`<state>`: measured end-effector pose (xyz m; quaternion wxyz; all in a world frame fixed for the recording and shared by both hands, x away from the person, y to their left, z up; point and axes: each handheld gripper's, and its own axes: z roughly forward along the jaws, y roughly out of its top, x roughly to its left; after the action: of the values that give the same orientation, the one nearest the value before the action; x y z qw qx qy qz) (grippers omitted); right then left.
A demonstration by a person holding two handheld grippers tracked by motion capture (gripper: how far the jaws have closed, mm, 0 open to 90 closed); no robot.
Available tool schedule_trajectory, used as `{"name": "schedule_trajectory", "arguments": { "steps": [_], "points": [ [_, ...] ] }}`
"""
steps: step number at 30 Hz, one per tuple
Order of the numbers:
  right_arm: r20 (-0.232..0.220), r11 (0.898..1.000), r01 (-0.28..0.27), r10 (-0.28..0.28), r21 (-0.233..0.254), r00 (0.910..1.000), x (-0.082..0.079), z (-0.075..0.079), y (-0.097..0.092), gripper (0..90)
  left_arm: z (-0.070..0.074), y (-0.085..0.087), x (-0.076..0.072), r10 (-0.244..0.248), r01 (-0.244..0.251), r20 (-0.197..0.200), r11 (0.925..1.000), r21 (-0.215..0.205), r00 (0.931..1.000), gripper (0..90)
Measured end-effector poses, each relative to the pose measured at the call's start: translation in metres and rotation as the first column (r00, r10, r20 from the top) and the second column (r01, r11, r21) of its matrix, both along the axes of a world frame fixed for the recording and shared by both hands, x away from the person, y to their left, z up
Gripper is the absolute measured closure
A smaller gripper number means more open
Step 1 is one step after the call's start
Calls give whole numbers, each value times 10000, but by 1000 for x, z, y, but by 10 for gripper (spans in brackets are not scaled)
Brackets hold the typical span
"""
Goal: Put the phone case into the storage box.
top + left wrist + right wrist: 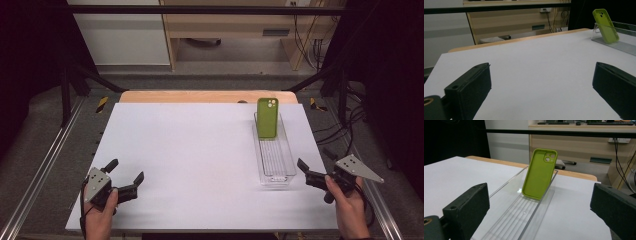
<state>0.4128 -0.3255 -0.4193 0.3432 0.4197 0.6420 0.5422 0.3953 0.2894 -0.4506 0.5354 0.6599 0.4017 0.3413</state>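
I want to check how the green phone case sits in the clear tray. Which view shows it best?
The right gripper view: the green phone case stands close and large, leaning on the far wall of the clear tray. The high view shows it small from above; the left gripper view shows it far off, side-on.

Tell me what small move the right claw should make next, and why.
Probably ease the right claw forward toward the green phone case. Its jaws stand wide open with nothing between them, and the case leans upright against the far end of the clear tray, well ahead of the jaws. The left claw, also open, sits far across the table, so the right one looks better placed.
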Motion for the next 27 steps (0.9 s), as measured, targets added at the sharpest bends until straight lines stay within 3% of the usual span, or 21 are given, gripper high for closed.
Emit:
{"name": "schedule_trajectory", "arguments": {
  "steps": [10,27],
  "points": [
    [98,9999,-134,134,49,9999,-3,-11,3,31,1,3,-7,-56,56,57,10000,-30,10000,16],
    [237,9979,-649,648,32,9976,-7,-24,15,28,0,3,-7,-102,102,57,9999,-15,9999,16]
  ]
}}
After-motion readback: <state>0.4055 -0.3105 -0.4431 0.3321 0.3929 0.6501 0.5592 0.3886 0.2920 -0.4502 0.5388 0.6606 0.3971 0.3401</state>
